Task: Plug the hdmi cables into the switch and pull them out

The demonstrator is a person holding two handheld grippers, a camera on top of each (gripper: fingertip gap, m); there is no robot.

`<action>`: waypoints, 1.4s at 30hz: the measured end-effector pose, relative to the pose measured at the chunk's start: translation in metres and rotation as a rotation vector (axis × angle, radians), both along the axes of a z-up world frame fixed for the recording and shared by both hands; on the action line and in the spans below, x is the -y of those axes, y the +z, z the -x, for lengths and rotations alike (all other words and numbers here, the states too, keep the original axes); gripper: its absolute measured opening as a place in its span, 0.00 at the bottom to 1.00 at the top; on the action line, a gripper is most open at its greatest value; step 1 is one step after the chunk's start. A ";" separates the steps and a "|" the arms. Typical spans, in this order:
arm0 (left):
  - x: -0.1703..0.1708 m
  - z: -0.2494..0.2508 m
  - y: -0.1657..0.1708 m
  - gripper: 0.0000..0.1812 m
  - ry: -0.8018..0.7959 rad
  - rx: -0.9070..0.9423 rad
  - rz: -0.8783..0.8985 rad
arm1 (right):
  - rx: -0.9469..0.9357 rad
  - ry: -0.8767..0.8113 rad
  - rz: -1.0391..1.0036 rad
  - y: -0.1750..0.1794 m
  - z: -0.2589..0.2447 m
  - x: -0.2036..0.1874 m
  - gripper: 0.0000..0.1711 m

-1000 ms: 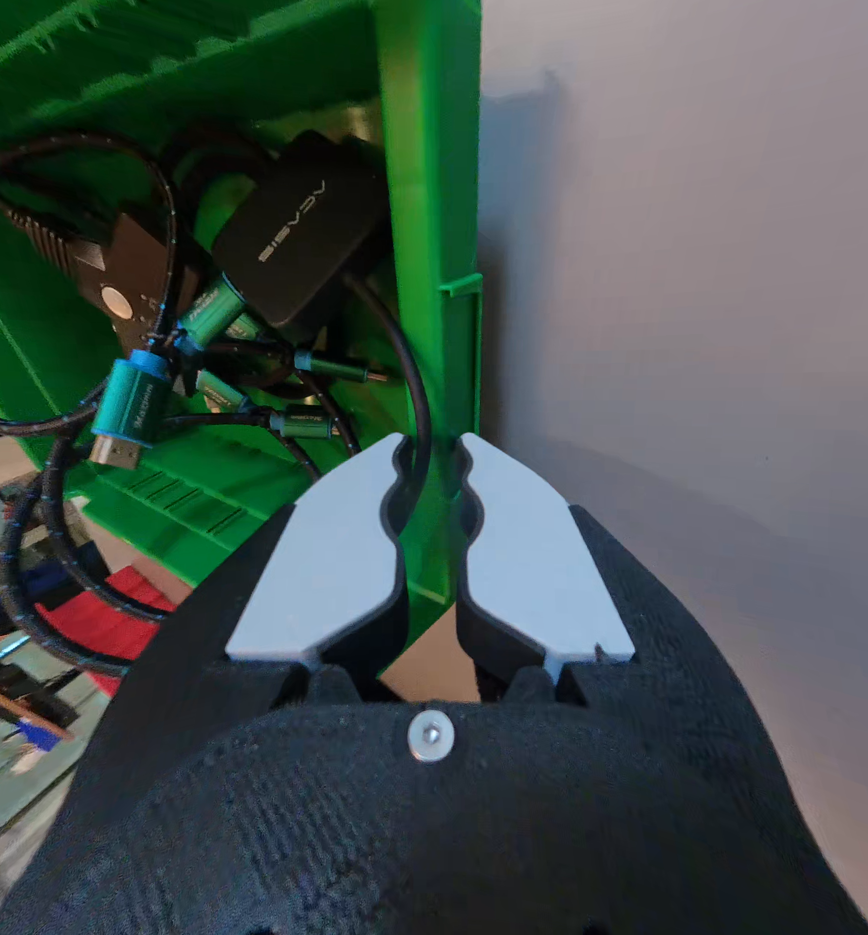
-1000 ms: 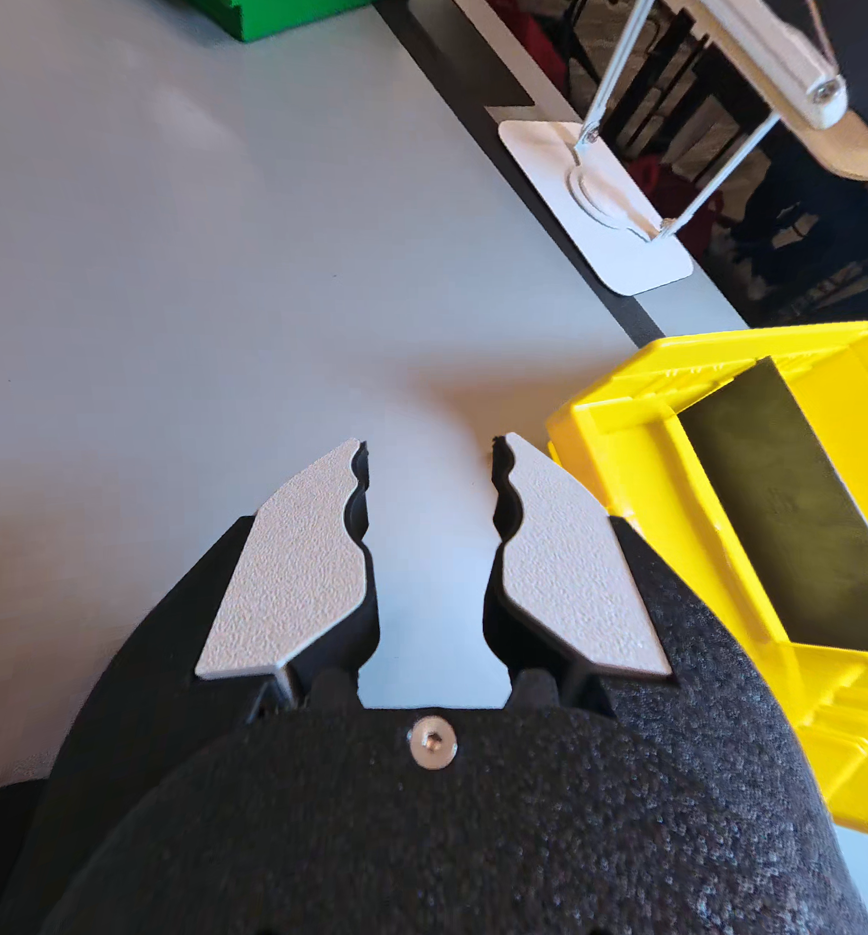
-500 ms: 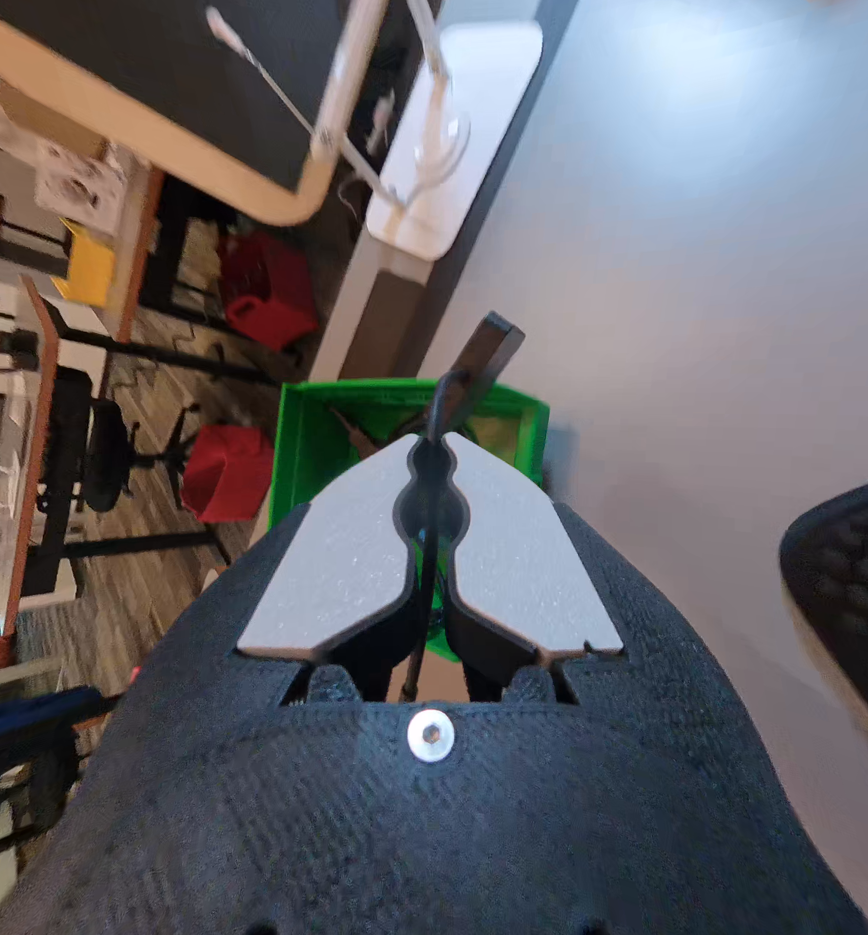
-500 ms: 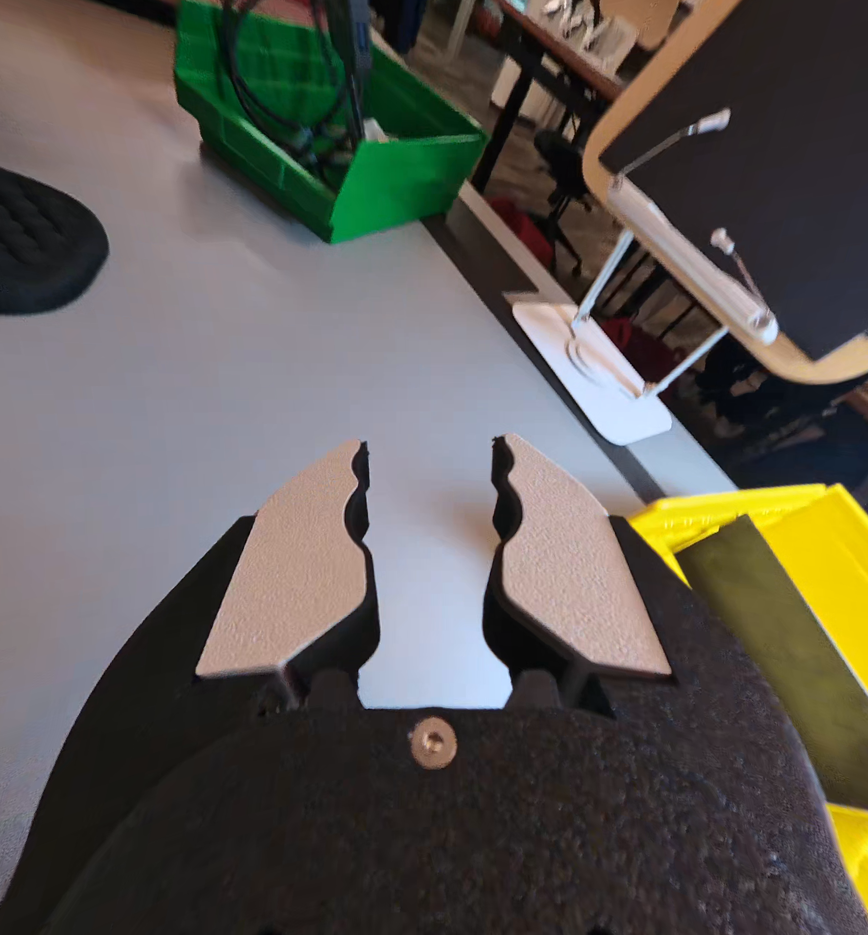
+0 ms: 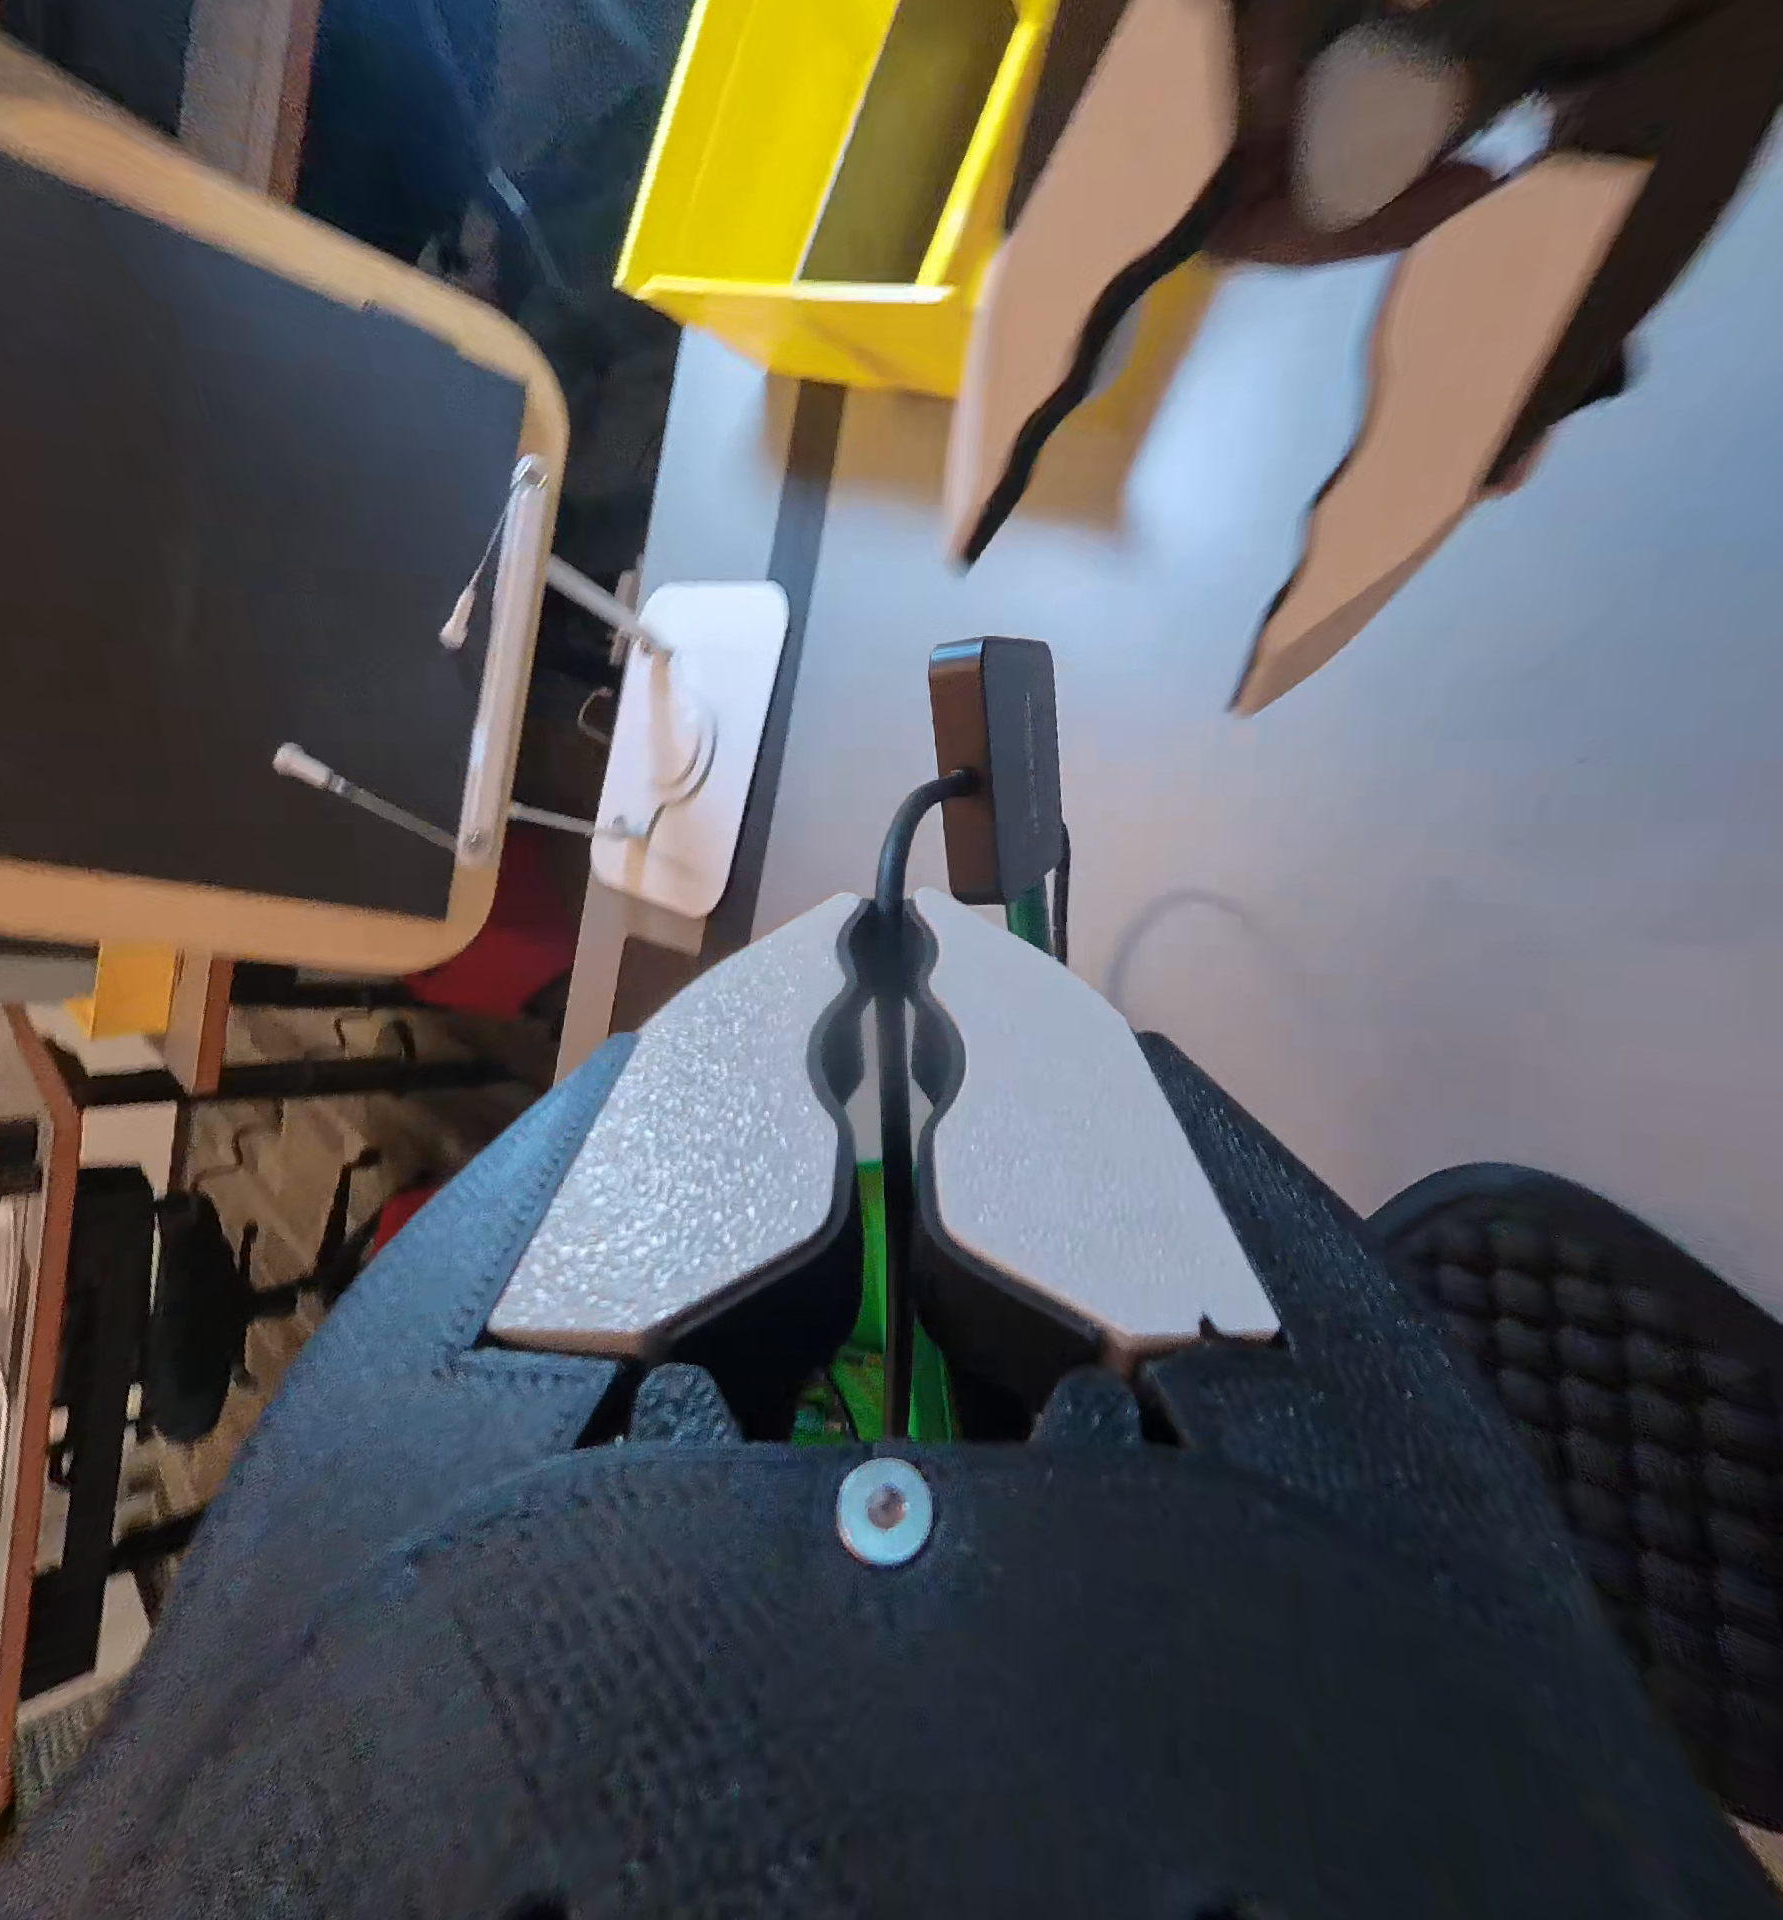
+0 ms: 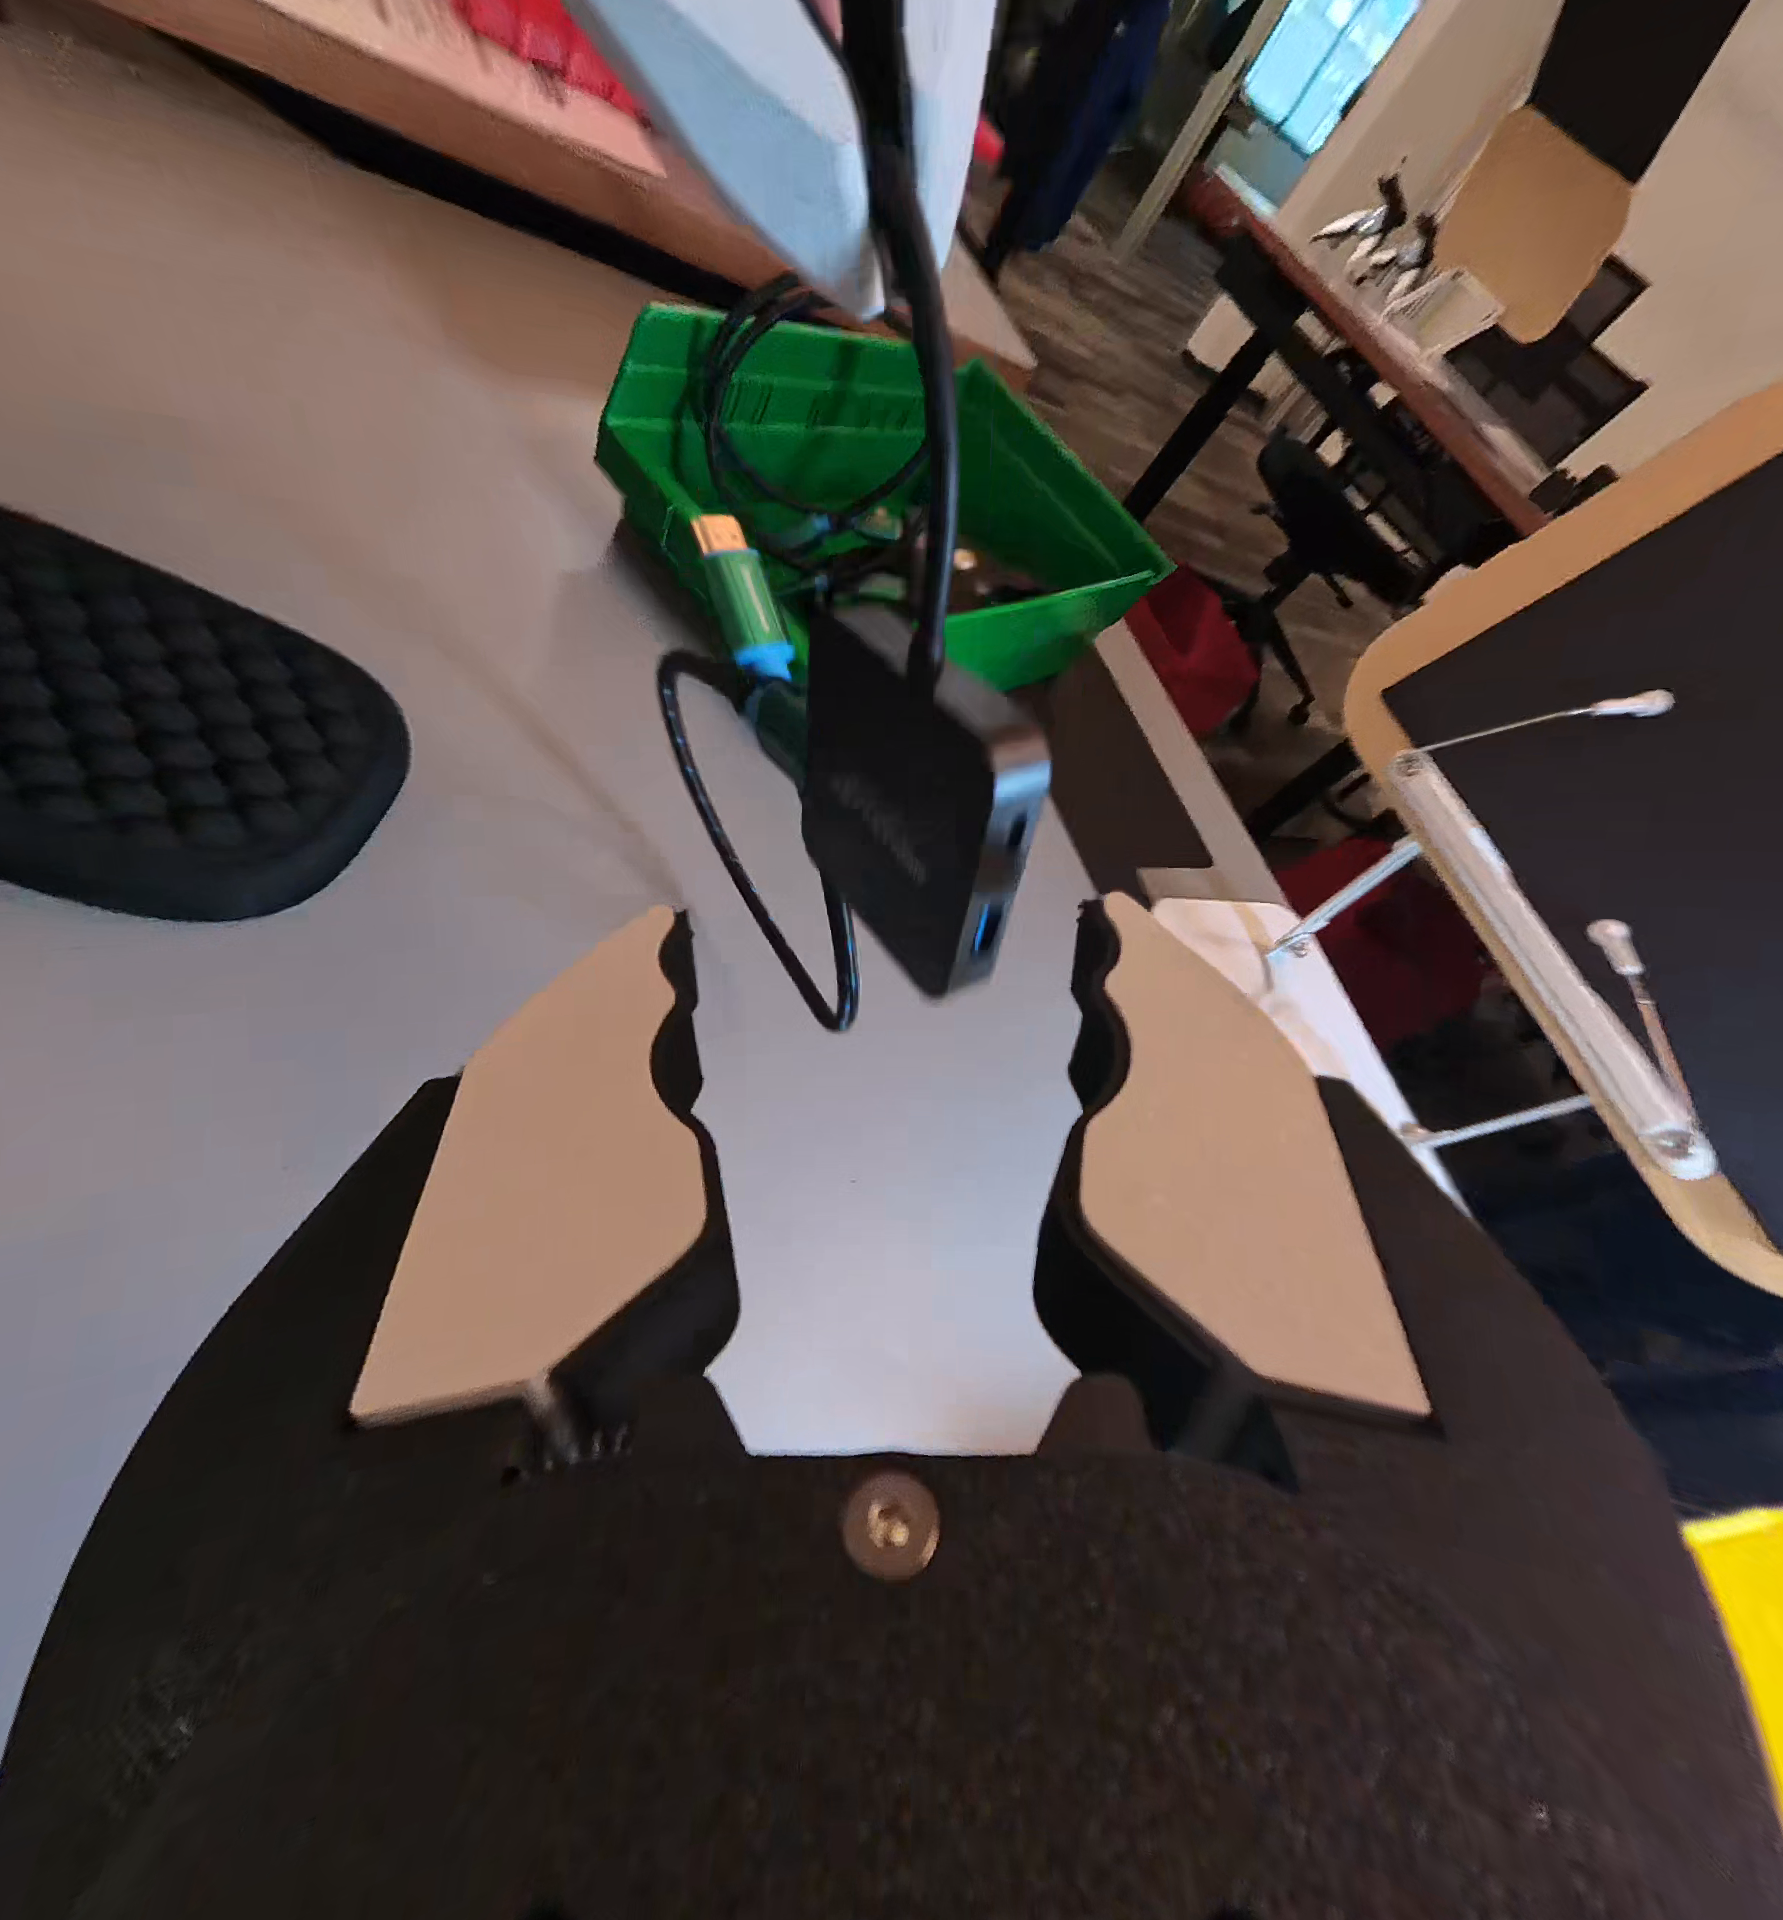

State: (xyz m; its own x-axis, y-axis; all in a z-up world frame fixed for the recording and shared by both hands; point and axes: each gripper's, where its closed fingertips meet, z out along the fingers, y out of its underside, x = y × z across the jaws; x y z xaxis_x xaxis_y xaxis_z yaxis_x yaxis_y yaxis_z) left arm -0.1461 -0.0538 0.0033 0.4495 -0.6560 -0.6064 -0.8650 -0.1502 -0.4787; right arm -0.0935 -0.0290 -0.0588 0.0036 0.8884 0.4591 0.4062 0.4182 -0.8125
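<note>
I have the left gripper [image 5: 892, 914] pinched on the switch's black lead [image 5: 895, 1143], so the switch [image 6: 908, 821] dangles in the air above the table [image 6: 243, 1039], just past the green bin [image 6: 1022, 499]. My right gripper [image 6: 882, 935] is spread wide and empty, pointing at the switch from the near side. The switch lies straight ahead of those open fingertips and slightly far of them, hanging tilted with its long axis roughly up-down and its port edge turned right. I judge the right is the one to close in. A green HDMI plug [image 6: 747, 592] pokes up at the bin's near-left edge.
</note>
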 end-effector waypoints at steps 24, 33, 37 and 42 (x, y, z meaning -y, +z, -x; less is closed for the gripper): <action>0.009 -0.052 -0.071 0.22 -0.455 0.975 0.077 | -0.809 0.668 0.620 0.077 -0.136 0.023 0.08; 0.052 -0.119 -0.053 0.30 -0.744 0.972 0.318 | -0.561 0.684 0.571 0.028 -0.094 0.047 0.08; 0.035 -0.132 -0.079 0.23 -0.581 0.788 0.290 | -0.514 0.649 0.526 0.015 -0.086 0.049 0.08; 0.011 -0.132 -0.109 0.10 -0.447 0.488 0.088 | -0.503 0.606 0.479 0.010 -0.084 0.042 0.08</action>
State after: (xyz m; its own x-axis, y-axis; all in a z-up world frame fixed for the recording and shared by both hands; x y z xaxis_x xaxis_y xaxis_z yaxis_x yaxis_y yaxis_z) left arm -0.0144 -0.0646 -0.1054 0.3318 -0.8806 -0.3384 -0.5402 0.1168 -0.8334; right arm -0.0091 -0.0715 -0.0489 -0.4246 0.8984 0.1122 -0.2206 0.0175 -0.9752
